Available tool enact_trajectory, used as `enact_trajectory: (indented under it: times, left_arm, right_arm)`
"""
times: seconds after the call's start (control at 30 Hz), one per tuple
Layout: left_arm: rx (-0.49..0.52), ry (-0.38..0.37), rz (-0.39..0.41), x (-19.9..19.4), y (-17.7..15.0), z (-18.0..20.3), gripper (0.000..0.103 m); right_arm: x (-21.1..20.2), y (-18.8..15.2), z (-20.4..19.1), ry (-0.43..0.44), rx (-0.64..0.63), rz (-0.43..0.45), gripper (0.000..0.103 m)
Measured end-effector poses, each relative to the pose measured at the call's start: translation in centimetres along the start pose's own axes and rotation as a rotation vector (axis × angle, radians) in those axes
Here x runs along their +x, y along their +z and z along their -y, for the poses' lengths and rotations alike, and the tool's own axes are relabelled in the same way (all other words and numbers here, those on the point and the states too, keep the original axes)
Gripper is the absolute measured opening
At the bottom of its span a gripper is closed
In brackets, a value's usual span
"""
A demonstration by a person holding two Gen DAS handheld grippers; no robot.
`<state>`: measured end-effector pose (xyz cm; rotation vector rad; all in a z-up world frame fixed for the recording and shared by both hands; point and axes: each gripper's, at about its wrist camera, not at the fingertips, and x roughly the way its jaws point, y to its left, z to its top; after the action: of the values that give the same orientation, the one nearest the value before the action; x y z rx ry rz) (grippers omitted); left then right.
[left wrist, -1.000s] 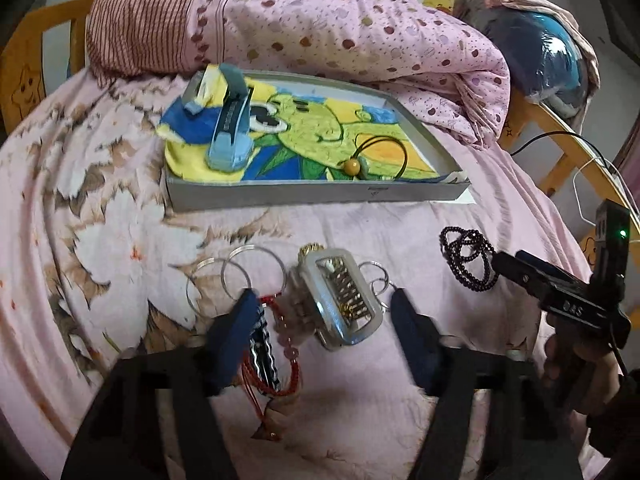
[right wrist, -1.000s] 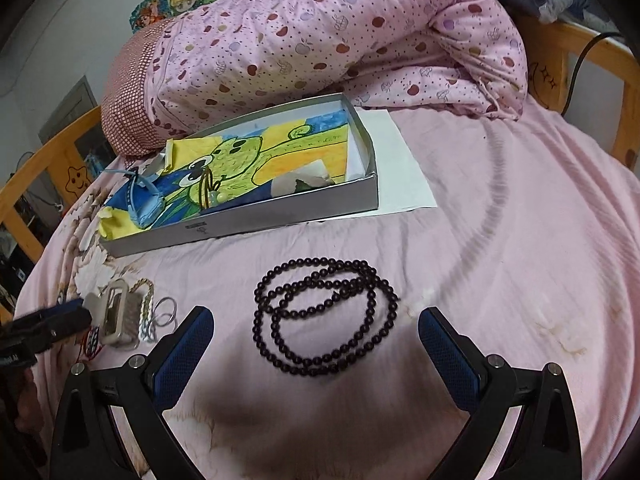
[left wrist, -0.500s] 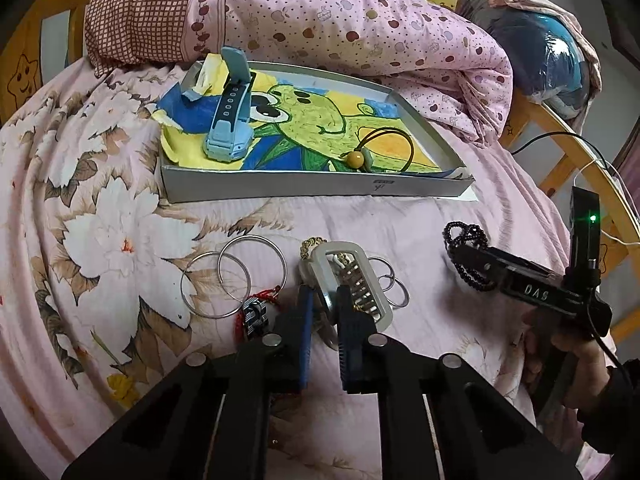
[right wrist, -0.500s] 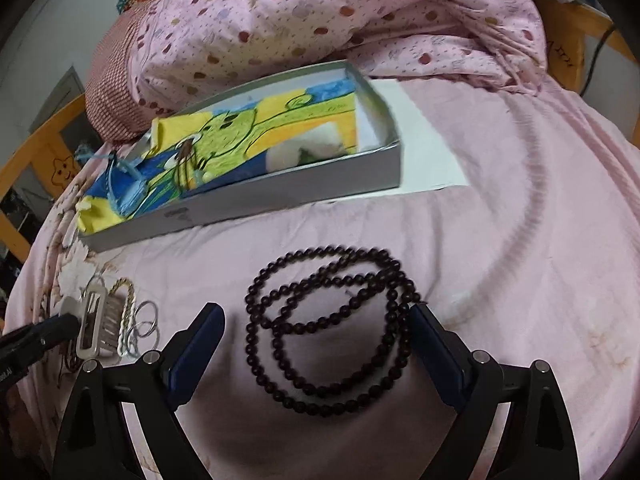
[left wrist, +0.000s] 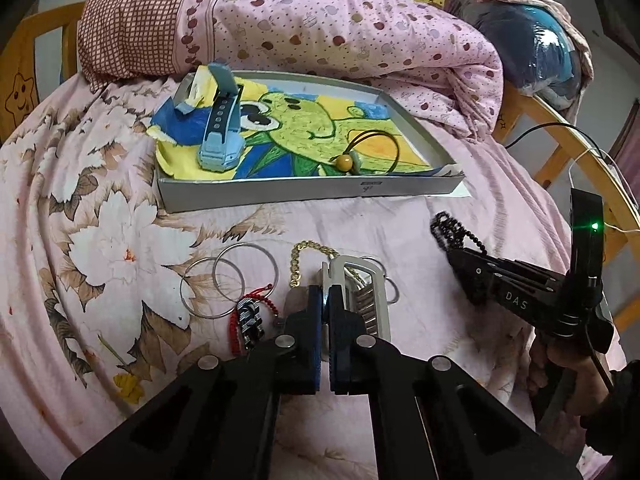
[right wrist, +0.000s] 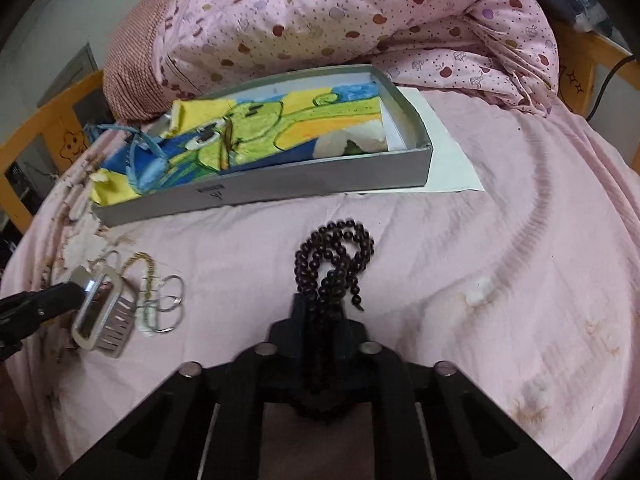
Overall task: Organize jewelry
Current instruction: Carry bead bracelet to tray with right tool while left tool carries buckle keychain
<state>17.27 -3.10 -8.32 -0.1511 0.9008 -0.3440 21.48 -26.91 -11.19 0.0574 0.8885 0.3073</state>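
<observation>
Closed since earlier: left gripper (left wrist: pixel 325 300) clamped on metal clip (left wrist: pixel 362 296), right gripper (right wrist: pixel 320 320) pinching bead string (right wrist: pixel 334 262), likely for lifting both into box (left wrist: pixel 280 194).

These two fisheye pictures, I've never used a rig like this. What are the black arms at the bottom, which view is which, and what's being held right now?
No robot here: a person holds a hand-held two-finger gripper in each hand, each with a camera looking along its fingers. In the left wrist view, the left gripper is shut on the edge of a silver metal clasp lying on the pink bedsheet, beside loose metal rings and a red cord bracelet. In the right wrist view, the right gripper is shut on a dark bead necklace. Behind both sits a shallow grey box already holding a blue watch and a cord pendant.
</observation>
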Motion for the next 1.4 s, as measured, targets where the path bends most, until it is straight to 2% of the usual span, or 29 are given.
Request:
enact_trajectory:
  times: [0.33, 0.6, 0.83, 1.07, 1.2, 1.4]
  left_arm:
    - [0.014, -0.048, 0.07, -2.5, 1.1, 1.4, 0.001]
    - [-0.024, -0.03, 0.135, -3.2, 4.5, 0.8, 0.001]
    - [-0.031, -0.001, 0.181, -1.1, 9.4, -0.5, 0.001]
    - [-0.072, 0.011, 0.168, 2.3, 11.8, -2.9, 0.001]
    - [-0.078, 0.016, 0.137, 4.3, 12.0, -3.9, 0.001]
    - [-0.094, 0.014, 0.079, 6.6, 11.4, -4.6, 0.001]
  right_arm:
    - [-3.8, 0.8, -2.7, 0.078, -0.047, 0.095, 0.006]
    - [-5.0, 4.1, -4.0, 0.112, -0.09, 0.174, 0.006]
    - [-3.8, 9.4, -4.1, 0.095, -0.144, 0.232, 0.006]
    - [-2.8, 13.3, -4.0, 0.062, -0.192, 0.298, 0.006]
    - [-1.3, 14.5, -3.8, 0.058, -0.197, 0.28, 0.006]
    - [2.2, 13.5, -3.2, 0.058, -0.168, 0.188, 0.006]
